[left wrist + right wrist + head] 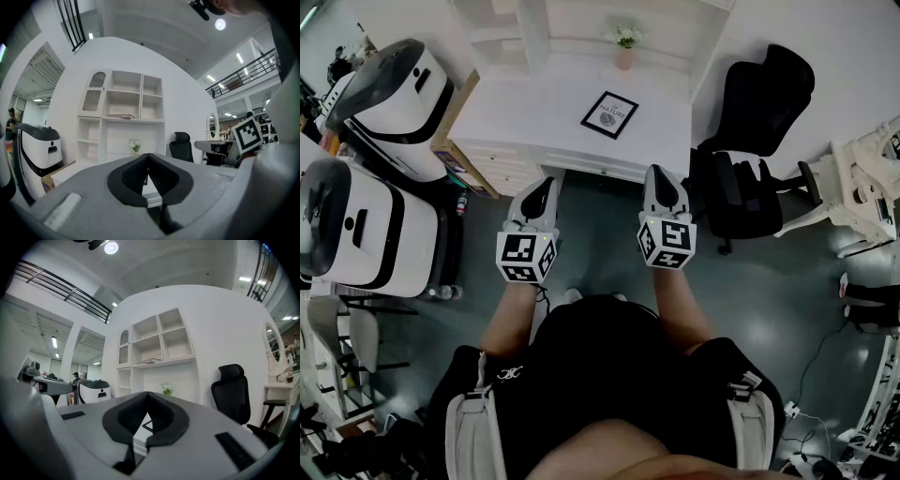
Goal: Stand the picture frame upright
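Observation:
A black picture frame [609, 114] lies flat on the white desk [534, 112], face up, toward the desk's right side. Both grippers hover side by side in front of the desk's near edge, short of the frame. My left gripper [540, 188] is shut with nothing in it, and my right gripper [664, 185] is shut and empty too. In the right gripper view a corner of the frame [146, 426] shows through the gap under the closed jaws. In the left gripper view only the desk top [151, 189] shows there.
A small potted plant [624, 41] stands at the back of the desk under white shelves [581, 23]. A black office chair [750, 141] sits right of the desk. Two white machines [366, 220] stand at the left. A white side table [862, 192] is at far right.

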